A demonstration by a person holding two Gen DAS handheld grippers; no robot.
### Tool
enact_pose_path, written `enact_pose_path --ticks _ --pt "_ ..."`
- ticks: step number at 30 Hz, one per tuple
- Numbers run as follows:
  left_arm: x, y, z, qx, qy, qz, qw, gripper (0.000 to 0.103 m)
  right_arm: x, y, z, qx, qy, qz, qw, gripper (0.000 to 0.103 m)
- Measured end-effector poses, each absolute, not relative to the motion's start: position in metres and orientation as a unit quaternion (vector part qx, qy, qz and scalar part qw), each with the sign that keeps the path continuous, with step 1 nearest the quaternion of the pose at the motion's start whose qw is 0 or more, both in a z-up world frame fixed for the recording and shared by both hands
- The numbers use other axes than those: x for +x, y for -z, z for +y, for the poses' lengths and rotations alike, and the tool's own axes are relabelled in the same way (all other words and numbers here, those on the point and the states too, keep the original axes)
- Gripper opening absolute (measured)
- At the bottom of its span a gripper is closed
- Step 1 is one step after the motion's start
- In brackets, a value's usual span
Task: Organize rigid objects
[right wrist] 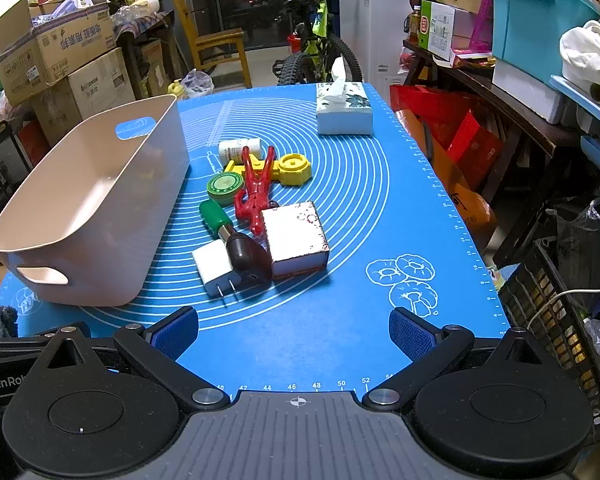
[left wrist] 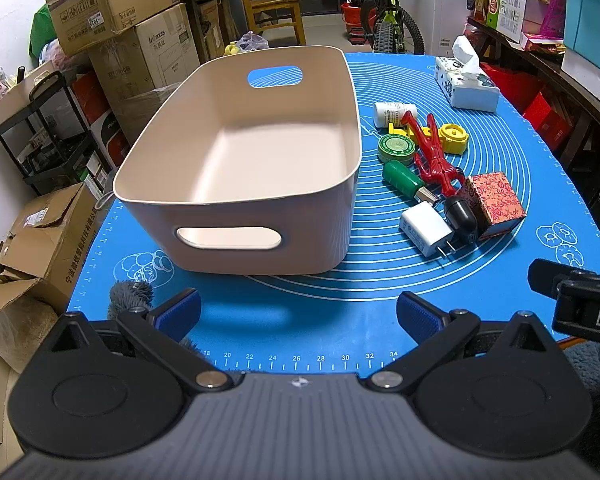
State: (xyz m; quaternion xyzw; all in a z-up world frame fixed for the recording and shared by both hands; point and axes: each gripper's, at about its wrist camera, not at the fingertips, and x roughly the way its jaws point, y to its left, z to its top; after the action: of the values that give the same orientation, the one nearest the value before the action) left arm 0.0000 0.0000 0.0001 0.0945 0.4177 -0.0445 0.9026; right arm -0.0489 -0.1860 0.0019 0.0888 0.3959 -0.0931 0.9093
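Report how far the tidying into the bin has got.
Nothing is done: the beige bin is empty. Nothing is in hand: the left gripper and right gripper are both open, hovering over the blue mat. Still left beside the bin: white charger, patterned box, red figure, green tin, white bottle and the rest.

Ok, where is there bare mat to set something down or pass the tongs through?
Free: the near strip of the blue mat between both open tongs and the charger; the right side beyond the patterned box, up to the tissue box. The bin is empty. Crowded: the cluster beside the bin, from white bottle to charger.
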Motion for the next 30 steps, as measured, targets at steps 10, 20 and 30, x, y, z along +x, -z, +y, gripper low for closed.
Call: enact_pose_path --ticks 10,20,30 --pt "-0.0001 -0.0001 -0.0001 0.094 0.045 0.418 0.903 0.103 -0.0479 -0.0006 -0.1848 0.087 0.093 0.397 0.909 0.101" --pt "-0.0004 -0.0002 -0.0009 0.092 0.045 0.418 0.903 0.103 -0.0474 -0.0017 -0.1832 0.085 0.094 0.399 0.908 0.101" --pt "-0.0002 -0.0002 -0.0004 0.091 0.046 0.418 0.903 0.103 -0.0473 -0.0017 -0.1831 0.085 0.094 0.399 0.908 0.101"
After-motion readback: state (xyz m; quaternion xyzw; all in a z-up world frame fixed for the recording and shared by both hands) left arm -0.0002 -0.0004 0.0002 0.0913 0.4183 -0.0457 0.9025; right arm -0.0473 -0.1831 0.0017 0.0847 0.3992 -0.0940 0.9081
